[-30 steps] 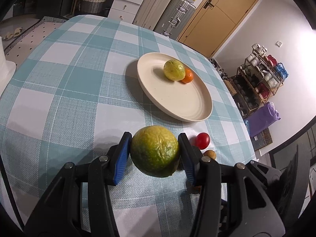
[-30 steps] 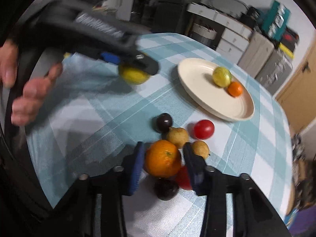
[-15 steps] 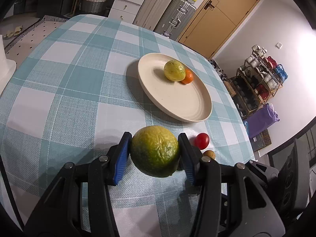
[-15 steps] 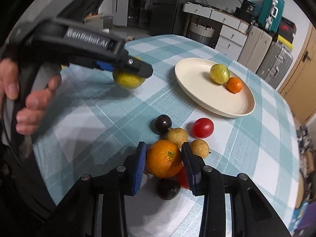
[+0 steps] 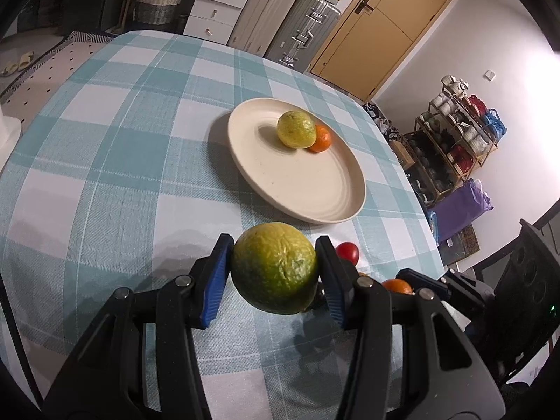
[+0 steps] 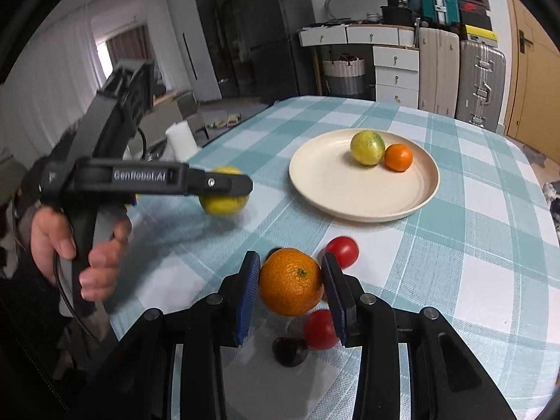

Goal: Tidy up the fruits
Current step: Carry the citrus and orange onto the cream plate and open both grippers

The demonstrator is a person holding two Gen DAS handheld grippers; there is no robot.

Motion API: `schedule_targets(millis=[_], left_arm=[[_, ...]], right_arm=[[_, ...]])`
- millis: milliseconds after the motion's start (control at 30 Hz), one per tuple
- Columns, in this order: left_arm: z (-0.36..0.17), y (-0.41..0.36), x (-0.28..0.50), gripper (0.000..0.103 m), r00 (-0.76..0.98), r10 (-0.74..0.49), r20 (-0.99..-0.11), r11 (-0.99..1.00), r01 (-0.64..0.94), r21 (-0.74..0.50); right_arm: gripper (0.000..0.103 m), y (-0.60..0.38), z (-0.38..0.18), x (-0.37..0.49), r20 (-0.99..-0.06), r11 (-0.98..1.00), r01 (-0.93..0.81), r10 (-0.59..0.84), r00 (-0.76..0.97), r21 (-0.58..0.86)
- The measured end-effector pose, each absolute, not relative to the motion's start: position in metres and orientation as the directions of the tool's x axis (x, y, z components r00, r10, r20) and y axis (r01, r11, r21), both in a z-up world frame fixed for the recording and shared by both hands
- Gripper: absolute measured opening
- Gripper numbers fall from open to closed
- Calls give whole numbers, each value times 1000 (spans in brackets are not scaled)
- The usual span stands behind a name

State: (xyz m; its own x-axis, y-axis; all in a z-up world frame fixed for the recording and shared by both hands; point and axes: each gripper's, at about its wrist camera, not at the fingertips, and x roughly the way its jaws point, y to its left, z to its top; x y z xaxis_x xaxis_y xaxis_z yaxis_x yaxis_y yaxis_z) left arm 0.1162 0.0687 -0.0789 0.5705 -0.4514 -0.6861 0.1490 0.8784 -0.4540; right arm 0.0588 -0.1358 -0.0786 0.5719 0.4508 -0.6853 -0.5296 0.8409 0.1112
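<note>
Fruit is clamped in both grippers. The left gripper (image 5: 274, 269) has its jaws pressed on a green-yellow citrus (image 5: 274, 268), held above the checked table (image 5: 105, 175) short of the plate (image 5: 266, 178); across the last second this view has hardly altered, so that hand has waited in place. The right gripper (image 6: 290, 283) has its jaws shut on an orange (image 6: 291, 281). A second ago the orange sat low among the loose fruits, with a brown fruit and a dark one close around it; now it stands clear above them, and the view has rolled so the table looks more level. So the orange has been lifted out of the pile.

Left on the cloth below it are a tomato (image 6: 342, 251) beyond the far jaw, a second tomato (image 6: 320, 329) and a dark plum (image 6: 289, 350) under the jaws. The brown fruits seen earlier are now hidden behind the orange and the jaws.

On the plate (image 6: 332, 192) lie a lime-coloured citrus (image 6: 367, 147) and a small orange (image 6: 398, 157), touching each other at the far side, with bare plate nearer the grippers.

My reading: two fruits are placed, two are in hand, and both carries to the plate are still to come. With the left one waiting, the hands may cross paths over the plate, so one should go first. Several small fruits remain for later trips.
</note>
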Motion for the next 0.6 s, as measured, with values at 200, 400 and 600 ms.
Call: schedule_targets(millis=[200, 400, 600], left_arm=[[-65, 62, 131, 46, 573, -457, -680, 879, 175, -443], [-54, 52, 155, 46, 576, -448, -684, 888, 193, -418], [-51, 42, 187, 46, 568, -440, -695, 893, 198, -404]], right_arm=[[37, -154, -69, 73, -640, 841, -504, 501, 582, 199], [37, -167, -58, 94, -606, 843, -487, 516, 606, 231], [37, -174, -52, 124, -585, 843, -467, 527, 617, 267]])
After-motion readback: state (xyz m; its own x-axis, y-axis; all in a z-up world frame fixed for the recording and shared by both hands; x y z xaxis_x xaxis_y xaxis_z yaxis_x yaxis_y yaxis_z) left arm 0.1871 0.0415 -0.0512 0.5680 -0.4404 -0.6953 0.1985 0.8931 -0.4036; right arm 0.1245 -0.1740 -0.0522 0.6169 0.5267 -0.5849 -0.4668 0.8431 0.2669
